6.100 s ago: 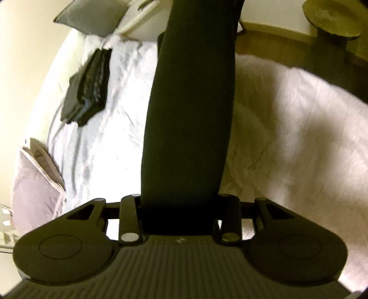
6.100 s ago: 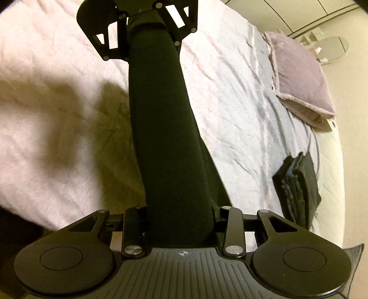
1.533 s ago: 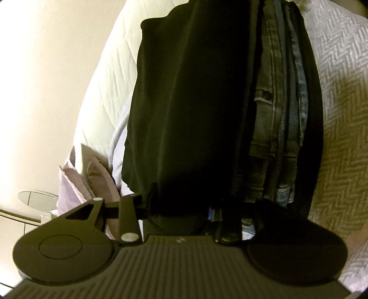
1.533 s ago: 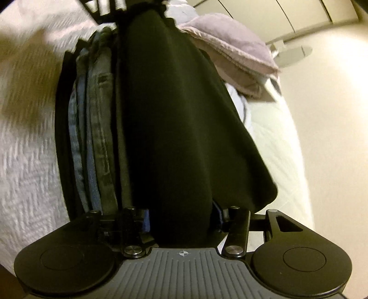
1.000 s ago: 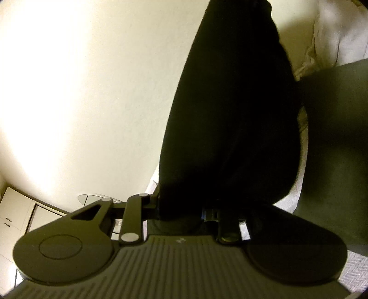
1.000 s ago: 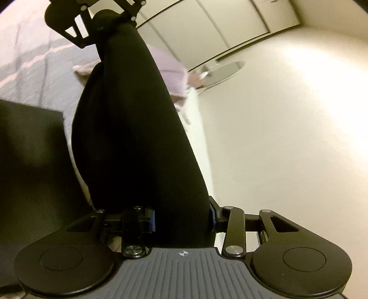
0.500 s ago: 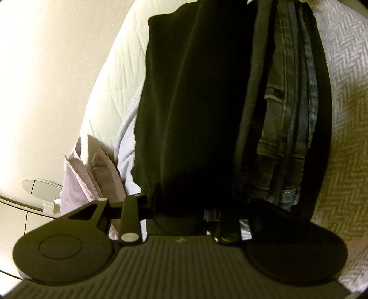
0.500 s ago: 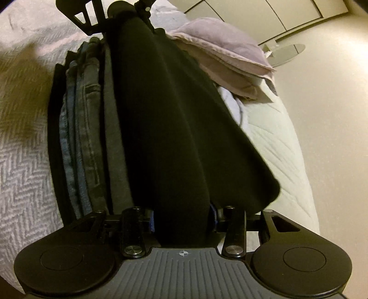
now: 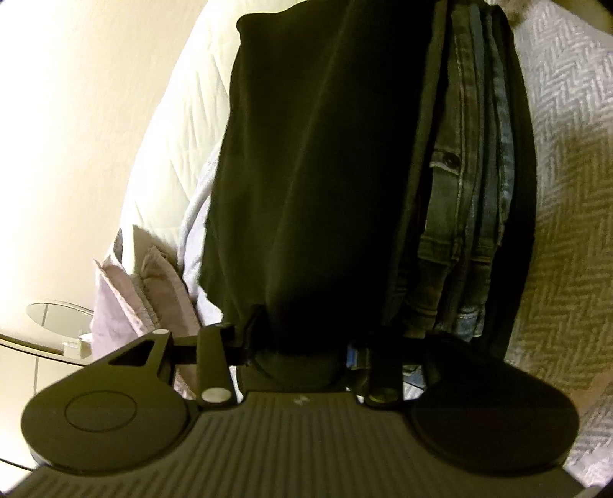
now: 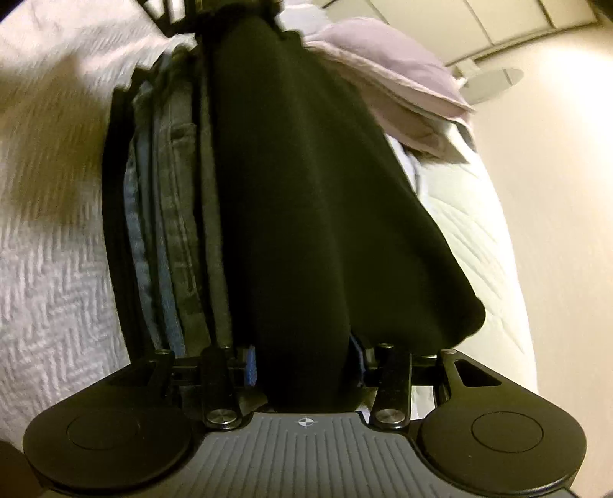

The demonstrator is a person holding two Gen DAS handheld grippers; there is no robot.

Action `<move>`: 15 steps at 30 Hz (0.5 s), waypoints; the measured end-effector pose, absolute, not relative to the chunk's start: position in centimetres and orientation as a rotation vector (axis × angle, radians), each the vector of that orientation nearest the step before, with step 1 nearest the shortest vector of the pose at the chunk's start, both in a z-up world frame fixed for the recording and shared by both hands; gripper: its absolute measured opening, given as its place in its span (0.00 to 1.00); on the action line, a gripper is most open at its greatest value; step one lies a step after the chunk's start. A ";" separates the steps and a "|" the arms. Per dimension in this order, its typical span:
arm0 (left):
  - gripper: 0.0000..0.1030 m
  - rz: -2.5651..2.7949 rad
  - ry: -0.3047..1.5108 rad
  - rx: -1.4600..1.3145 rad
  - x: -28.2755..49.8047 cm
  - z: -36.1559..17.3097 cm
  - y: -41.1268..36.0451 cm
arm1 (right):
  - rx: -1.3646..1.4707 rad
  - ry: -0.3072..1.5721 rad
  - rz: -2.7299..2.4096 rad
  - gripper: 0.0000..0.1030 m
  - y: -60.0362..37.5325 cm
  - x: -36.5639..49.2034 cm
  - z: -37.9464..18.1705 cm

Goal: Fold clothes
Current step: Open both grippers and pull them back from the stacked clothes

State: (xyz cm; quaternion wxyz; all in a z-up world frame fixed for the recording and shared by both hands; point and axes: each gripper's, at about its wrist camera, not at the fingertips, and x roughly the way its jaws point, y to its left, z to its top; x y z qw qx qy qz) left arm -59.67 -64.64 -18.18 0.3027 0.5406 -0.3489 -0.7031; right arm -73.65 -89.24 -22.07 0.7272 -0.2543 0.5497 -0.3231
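1. Black garment (image 9: 318, 184) (image 10: 306, 214) spans between my two grippers, folded into a long band, one end in each.
2. Left gripper (image 9: 302, 352): closed down on the near end of the garment in its view; cloth bunched between the fingers (image 9: 251, 329).
3. Right gripper (image 10: 306, 367): also clamped on its end of the garment; blue pad (image 10: 251, 364) visible just left of the cloth.
4. Garment sits directly beside a stack of folded jeans (image 9: 459, 214) (image 10: 168, 214), touching it along its length. Stack shows grey and blue denim layers with a dark item on the outer side.
5. Whether the garment rests on top of the stack or only hangs against it, I cannot tell.
6. Stack lies on a white herringbone bedspread (image 9: 567, 191) (image 10: 49, 276).
7. On the other side of the garment: quilted white mattress edge (image 9: 180, 126) (image 10: 471, 237), then a plain cream wall.
8. Lilac pillows (image 9: 126, 295) (image 10: 390, 72) lie at the bed end, near left in the left view, far right in the right view.
9. Round glass table (image 9: 57, 314) (image 10: 494, 80) stands just past the pillows.
10. Left gripper's frame (image 10: 172, 13) shows at the far top of the right view.
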 end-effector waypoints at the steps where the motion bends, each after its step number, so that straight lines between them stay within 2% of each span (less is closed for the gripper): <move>1: 0.41 -1.854 -0.910 1.431 -60.0 -17.8 -64.6 | -0.567 1.217 -0.709 0.51 -89.4 -73.6 -21.9; 3: 0.45 -1.858 -0.860 1.418 -60.2 -16.0 -62.9 | -0.570 1.226 -0.718 0.59 -89.3 -73.5 -21.6; 5: 0.52 -1.868 -0.801 1.401 -60.0 -13.8 -62.1 | -0.568 1.234 -0.732 0.62 -89.1 -73.4 -21.3; 7: 0.71 -1.870 -0.705 1.379 -59.7 -11.8 -61.0 | -0.538 1.236 -0.762 0.67 -88.4 -74.0 -20.7; 11: 0.72 -1.861 -0.380 1.309 -58.7 -9.0 -58.1 | -0.369 1.214 -0.842 0.72 -86.9 -75.5 -18.5; 15: 0.74 -1.828 -0.019 1.210 -57.7 -6.4 -54.7 | -0.004 1.115 -0.977 0.73 -85.8 -76.9 -15.6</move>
